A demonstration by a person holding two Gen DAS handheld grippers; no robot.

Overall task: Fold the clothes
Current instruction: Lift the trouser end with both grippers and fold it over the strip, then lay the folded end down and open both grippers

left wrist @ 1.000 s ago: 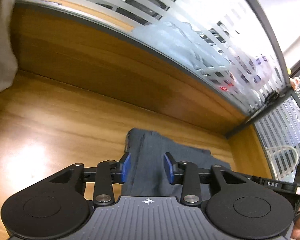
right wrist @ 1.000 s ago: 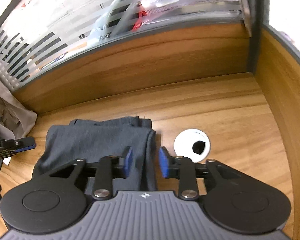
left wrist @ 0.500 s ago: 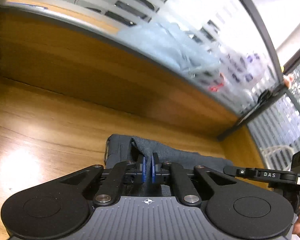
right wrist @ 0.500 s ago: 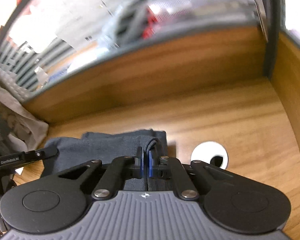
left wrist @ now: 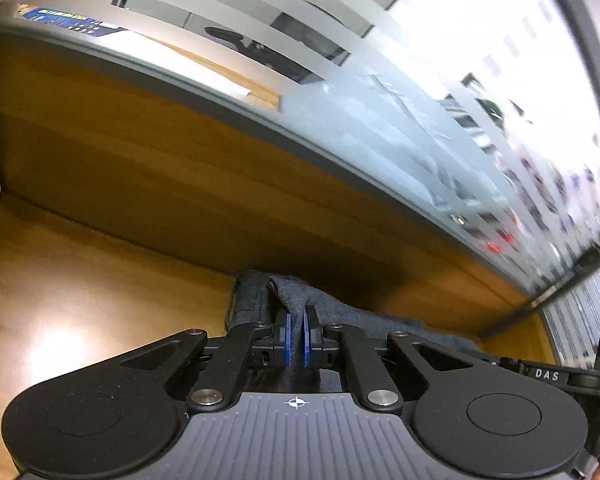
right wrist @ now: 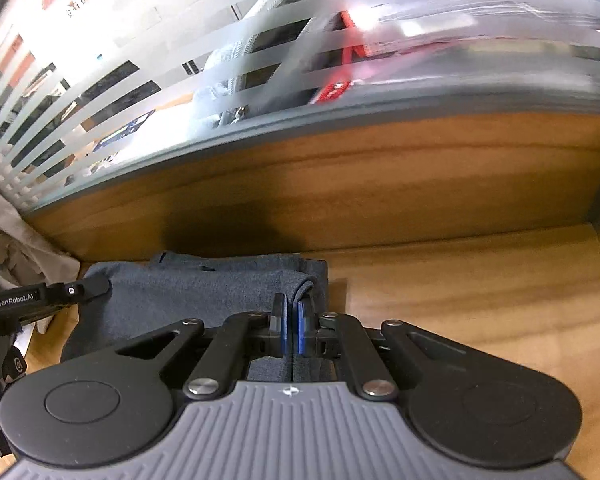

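I am pinching the dark grey knitted garment [right wrist: 204,292] at both ends: my left gripper [left wrist: 296,338] and right gripper [right wrist: 290,330] are each clamping a raised fold. The cloth is lying on the wooden desk [right wrist: 479,300], stretched crosswise between my hands, ahead of both jaws.

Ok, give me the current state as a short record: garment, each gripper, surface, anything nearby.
garment: dark grey folded cloth, lying on the desk close to the back panel
left gripper: shut on the cloth's left end, fabric pinched between the blue pads
right gripper: shut on the cloth's right edge fold
surface: wooden desk with wooden back panel and striped frosted glass above
nearby: pale crumpled fabric at the far left of the right wrist view
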